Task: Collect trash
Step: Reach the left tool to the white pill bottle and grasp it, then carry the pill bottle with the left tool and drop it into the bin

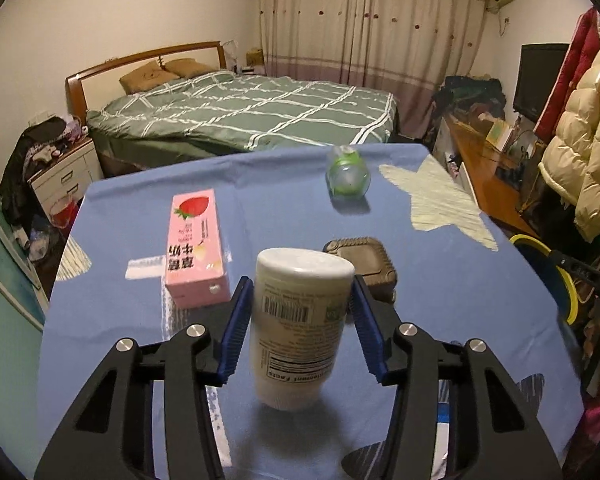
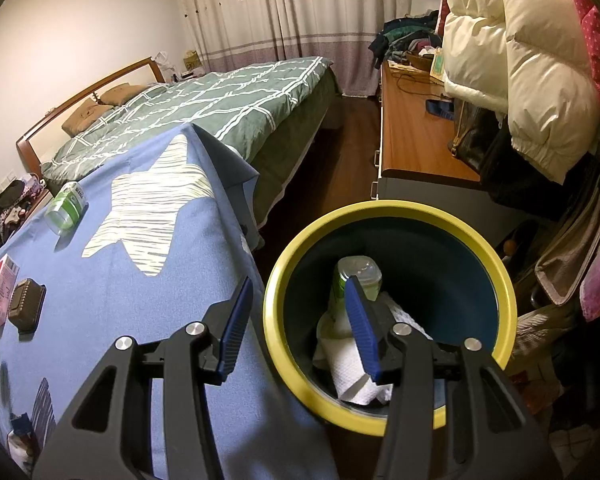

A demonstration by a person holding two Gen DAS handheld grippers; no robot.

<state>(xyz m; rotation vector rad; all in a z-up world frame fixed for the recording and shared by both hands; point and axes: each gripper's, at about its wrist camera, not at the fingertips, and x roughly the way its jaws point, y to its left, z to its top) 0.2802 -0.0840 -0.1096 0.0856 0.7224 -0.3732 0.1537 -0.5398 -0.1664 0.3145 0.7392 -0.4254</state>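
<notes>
My left gripper (image 1: pixel 302 284) is shut on a white supplement bottle (image 1: pixel 300 320), held upside down above the blue star-print tablecloth (image 1: pixel 260 184). On the cloth lie a pink strawberry milk carton (image 1: pixel 196 244), a brown ridged tray (image 1: pixel 366 266) and a green-labelled clear bottle (image 1: pixel 347 178) on its side. My right gripper (image 2: pixel 300 292) is open and empty over the near rim of the yellow-rimmed dark bin (image 2: pixel 496 272). Inside the bin are a green-labelled bottle (image 2: pixel 358 276) and white paper towel (image 2: pixel 350 364).
The bin stands on the floor beside the table's right edge. A bed (image 1: pixel 244 112) lies beyond the table. A wooden desk (image 2: pixel 412 140) and hanging coats (image 2: pixel 508 52) are to the right. A nightstand (image 1: pixel 66 176) is at the left.
</notes>
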